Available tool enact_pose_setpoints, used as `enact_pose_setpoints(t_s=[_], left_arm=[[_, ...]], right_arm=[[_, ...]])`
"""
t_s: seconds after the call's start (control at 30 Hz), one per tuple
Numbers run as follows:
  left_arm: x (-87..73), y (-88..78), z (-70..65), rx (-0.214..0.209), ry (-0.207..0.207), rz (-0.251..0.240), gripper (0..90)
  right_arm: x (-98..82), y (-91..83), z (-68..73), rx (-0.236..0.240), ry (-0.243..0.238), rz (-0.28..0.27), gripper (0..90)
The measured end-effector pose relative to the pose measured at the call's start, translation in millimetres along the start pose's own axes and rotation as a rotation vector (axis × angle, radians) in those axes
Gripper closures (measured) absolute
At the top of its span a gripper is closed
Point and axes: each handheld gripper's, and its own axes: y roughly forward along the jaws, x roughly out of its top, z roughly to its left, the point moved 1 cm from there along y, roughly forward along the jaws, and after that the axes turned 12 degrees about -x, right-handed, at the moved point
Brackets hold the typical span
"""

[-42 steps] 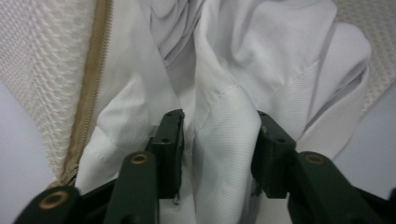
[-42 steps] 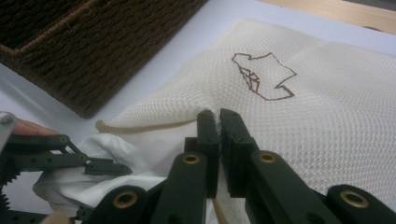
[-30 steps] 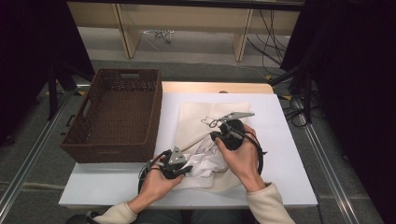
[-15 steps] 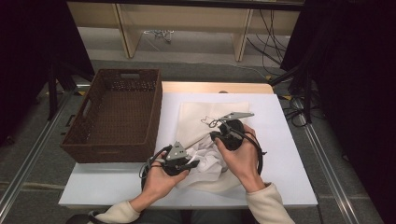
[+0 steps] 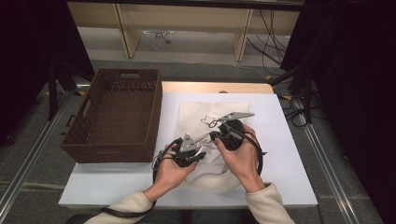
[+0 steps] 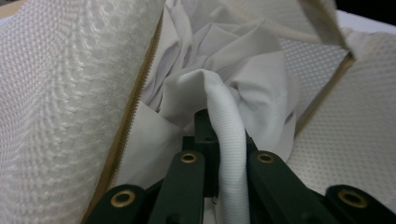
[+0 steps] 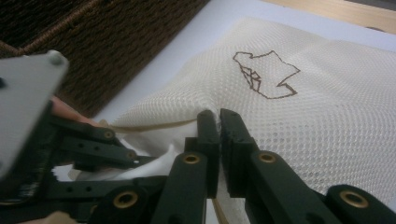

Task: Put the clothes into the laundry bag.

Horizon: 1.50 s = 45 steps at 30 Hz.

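- Between the left gripper's [image 6: 219, 140] jaws, a ribbed white band of the white garment [image 6: 243, 88] is pinched tight; this gripper sits low at the middle of the table in the high view [image 5: 198, 156].
- At the right gripper [image 7: 218, 122], the jaws are pressed together on the top layer of the cream mesh bag [image 7: 327, 121], beside its zip edge; from above it lies at about 2 o'clock of the left one [image 5: 215, 135].
- Around the garment, the bag gapes open: mesh walls rise at 9 and 3 o'clock of the left gripper view, and a tan zip [image 6: 135, 98] runs up the left wall.
- On the bag's top face, a brown outline drawing [image 7: 264, 74] lies at 1 o'clock of the right jaws.
- Under both hands, the bag [image 5: 210, 112] rests flat on the white table [image 5: 280, 154], with the garment bunched at its near end [image 5: 210, 161].
- At 9 o'clock of the bag stands a dark wicker basket [image 5: 79, 140], touching the table's left edge.
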Motion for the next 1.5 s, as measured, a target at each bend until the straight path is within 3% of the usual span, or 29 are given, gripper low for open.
enact_pose_setpoints(t_s=[0.03,0.13,0.27,0.37,0.43,0.47,0.67,0.8,1.0,1.2,1.37,1.5], left_arm=[[-1.6,2.7,1.3,0.008,0.006,0.014,86.3],[-5.5,5.5,2.0,-0.004,0.007,0.032,85.5],[-7.7,3.2,-1.5,0.005,0.025,0.028,79.2],[-9.2,-1.8,-5.9,-0.010,0.039,0.023,67.1],[-10.6,-5.4,-7.9,-0.018,0.045,0.026,59.0],[-11.2,-8.3,-8.2,-0.018,0.069,0.037,55.3],[-15.6,-24.3,-13.7,-0.019,0.110,0.039,39.3],[-17.9,-31.9,-19.3,-0.032,0.112,0.034,33.8],[-26.9,-41.3,-25.8,-0.034,0.147,0.053,33.5],[-36.8,-33.7,-24.1,-0.020,0.174,0.109,33.6],[-44.2,-23.7,-18.6,0.019,0.210,0.168,36.2],[-45.6,-20.0,-15.6,0.040,0.223,0.181,43.6]], right_arm=[[-0.3,-0.8,0.4,0.000,0.017,0.022,88.2],[-0.4,-0.6,-0.3,0.006,0.014,0.017,88.2],[-0.3,-0.7,-0.3,0.017,0.027,0.025,88.2],[-0.4,-0.7,-0.4,0.006,0.014,0.018,88.2],[-0.4,-2.2,1.0,0.006,0.052,0.034,88.2],[-0.3,-1.7,-0.3,0.002,0.037,0.028,88.2],[-0.3,-3.1,-0.8,0.004,0.043,0.028,88.2],[0.0,-3.2,-1.0,-0.003,0.047,0.025,88.2],[-0.1,-2.4,-1.7,0.000,0.045,0.010,88.2],[0.0,-2.7,-1.6,0.002,0.046,0.014,88.1],[-0.1,-2.8,-1.9,0.002,0.048,0.021,88.1],[-0.5,-3.2,-0.5,0.001,0.052,0.035,88.1]])
